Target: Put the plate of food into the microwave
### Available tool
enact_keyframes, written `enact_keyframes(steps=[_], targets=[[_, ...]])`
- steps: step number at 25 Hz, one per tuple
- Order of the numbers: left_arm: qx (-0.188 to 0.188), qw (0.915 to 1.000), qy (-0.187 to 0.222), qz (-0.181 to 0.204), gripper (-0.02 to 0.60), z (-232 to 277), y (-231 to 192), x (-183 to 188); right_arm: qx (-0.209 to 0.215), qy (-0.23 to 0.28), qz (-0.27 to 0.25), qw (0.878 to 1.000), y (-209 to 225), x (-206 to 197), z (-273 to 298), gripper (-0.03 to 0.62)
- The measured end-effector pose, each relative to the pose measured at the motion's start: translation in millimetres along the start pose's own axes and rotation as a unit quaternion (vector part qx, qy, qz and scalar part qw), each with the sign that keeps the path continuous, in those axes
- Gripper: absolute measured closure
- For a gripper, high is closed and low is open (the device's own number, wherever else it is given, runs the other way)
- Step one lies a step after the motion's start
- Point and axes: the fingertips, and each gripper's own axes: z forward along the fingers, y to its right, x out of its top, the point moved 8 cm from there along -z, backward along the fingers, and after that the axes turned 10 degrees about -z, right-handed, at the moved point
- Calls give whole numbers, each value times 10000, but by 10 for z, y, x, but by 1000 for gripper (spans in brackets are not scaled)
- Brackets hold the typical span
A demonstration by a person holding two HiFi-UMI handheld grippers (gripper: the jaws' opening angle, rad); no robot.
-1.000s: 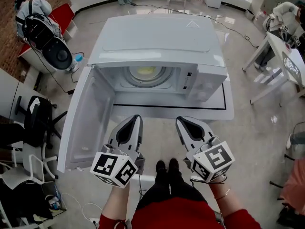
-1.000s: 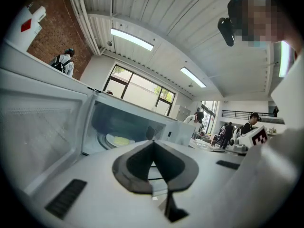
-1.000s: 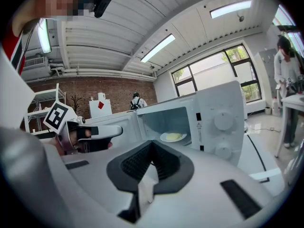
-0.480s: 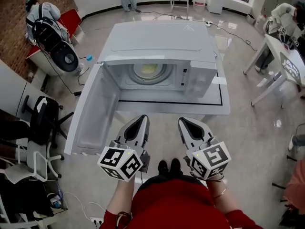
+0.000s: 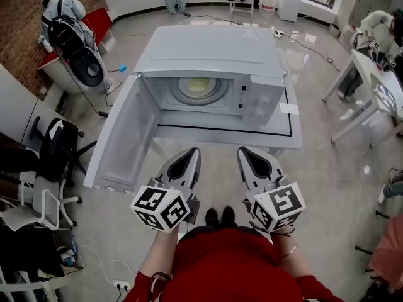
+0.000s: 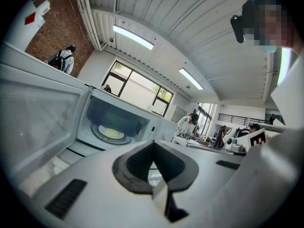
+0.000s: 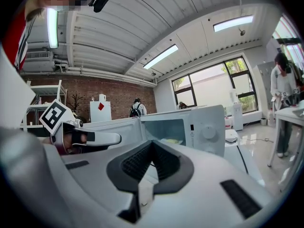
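Note:
The white microwave (image 5: 214,55) stands on a low white table (image 5: 286,140), its door (image 5: 123,134) swung wide open to the left. Inside on the turntable lies the plate of yellowish food (image 5: 200,88), also seen as the plate (image 6: 111,133) in the left gripper view and the plate (image 7: 172,140) in the right gripper view. My left gripper (image 5: 191,153) and right gripper (image 5: 244,151) hover side by side short of the table, well clear of the microwave. Both are shut with nothing between the jaws, and each gripper view shows the pads meeting at the tip.
Black office chairs (image 5: 53,150) and a white one stand at the left near the open door. A person with a backpack (image 5: 66,27) is at the far left. White desks (image 5: 381,87) stand at the right. My feet (image 5: 219,217) are on the grey floor below the grippers.
The view has drawn back from the microwave, which now looks smaller and farther up. Both grippers stay shut and side by side, a little farther from the open cavity.

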Motion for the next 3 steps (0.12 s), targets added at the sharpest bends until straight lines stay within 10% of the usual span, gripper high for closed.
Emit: enact_keyframes(steps=[3], targets=[[-99,9999,29,44,574,50,50,11,-49,10,-54,10000,41,-1,-23,580]])
